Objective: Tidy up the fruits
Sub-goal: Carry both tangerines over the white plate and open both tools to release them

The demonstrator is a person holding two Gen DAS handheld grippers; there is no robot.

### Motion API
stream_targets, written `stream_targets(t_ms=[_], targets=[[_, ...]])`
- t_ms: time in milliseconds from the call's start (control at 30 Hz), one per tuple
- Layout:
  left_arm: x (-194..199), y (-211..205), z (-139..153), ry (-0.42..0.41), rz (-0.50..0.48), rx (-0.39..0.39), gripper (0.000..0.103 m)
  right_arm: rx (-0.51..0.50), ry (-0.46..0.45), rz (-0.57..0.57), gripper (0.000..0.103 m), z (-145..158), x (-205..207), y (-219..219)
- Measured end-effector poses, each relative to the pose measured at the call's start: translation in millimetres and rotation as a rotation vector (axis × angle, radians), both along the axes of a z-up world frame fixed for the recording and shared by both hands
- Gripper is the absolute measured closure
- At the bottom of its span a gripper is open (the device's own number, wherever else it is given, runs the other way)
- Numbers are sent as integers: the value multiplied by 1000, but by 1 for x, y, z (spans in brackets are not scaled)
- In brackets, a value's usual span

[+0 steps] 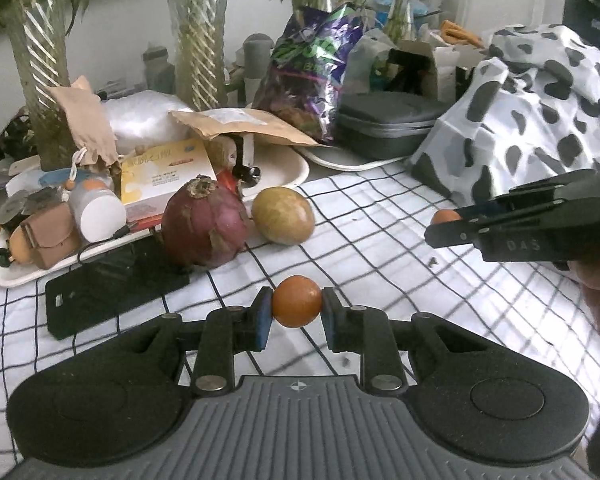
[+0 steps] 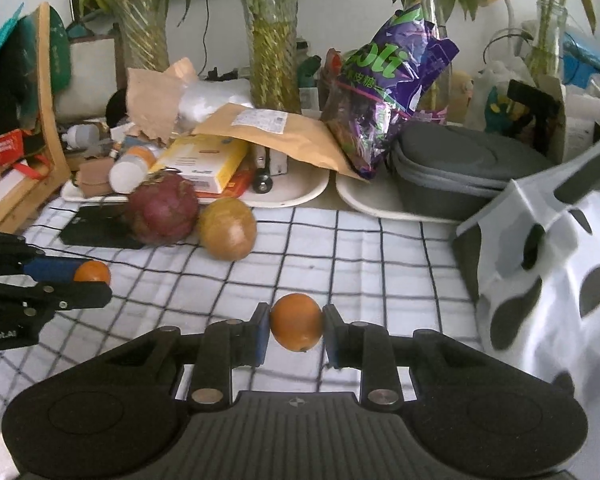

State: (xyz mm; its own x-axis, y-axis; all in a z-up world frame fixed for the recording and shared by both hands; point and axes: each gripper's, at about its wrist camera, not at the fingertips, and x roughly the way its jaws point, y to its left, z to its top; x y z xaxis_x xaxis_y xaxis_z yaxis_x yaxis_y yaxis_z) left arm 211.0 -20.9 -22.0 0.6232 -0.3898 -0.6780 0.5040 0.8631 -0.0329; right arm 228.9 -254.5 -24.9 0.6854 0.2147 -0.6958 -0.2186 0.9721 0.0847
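The left gripper [image 1: 296, 307] had its jaws closed on a small round orange fruit [image 1: 297, 301], the blue pads pressing its two sides and the fruit held clear above the white cloth with a black grid pattern [image 1: 380, 240] that covered the worktop. The right gripper [image 2: 296, 323] held a second small orange fruit [image 2: 296, 322] in the same way, jaws narrowed to the fruit's width, a pad on each side. From the left wrist view the right gripper [image 1: 448, 224] came in from the right edge, with its orange fruit [image 1: 445, 216] showing just behind the fingertips. From the right wrist view the left gripper [image 2: 88, 284] entered from the left, its fruit [image 2: 93, 272] sitting between a blue pad and a black finger.

Further back on the cloth, a dark red dragon fruit with a dried brown crown [image 1: 206, 222] sat just beside a round yellow-green fruit [image 1: 283, 215]; whether they touched could not be told. The dragon fruit [image 2: 163, 209] rested partly against a flat black rectangular device [image 2: 96, 227] lying on the cloth. Behind them stood white trays [image 1: 296, 168] heaped with boxes and pouches, a brown paper envelope [image 2: 284, 128], a purple foil bag [image 2: 392, 88] and a grey zippered case [image 2: 460, 168]. A white fabric with grey spots [image 1: 520, 120] was heaped at the right.
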Motion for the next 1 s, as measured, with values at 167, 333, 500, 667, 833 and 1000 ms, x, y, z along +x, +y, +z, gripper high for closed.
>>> stream_targets(t_ms=[167, 333, 500, 667, 833, 1000], targets=[[-25, 2, 7, 5, -2, -12, 78, 12, -8, 17, 74, 9, -29, 4], [-53, 5, 13, 19, -18, -31, 78, 26, -15, 47, 74, 15, -58, 13], [-81, 6, 15, 25, -22, -42, 78, 26, -19, 93, 74, 18, -88, 25], [-104, 7, 12, 43, -28, -45, 78, 27, -15, 124, 74, 19, -117, 32], [-126, 6, 8, 65, -37, -45, 78, 29, 0, 140, 74, 17, -143, 34], [-141, 4, 3, 89, -52, -41, 78, 24, 30, 152, 74, 13, -159, 35]])
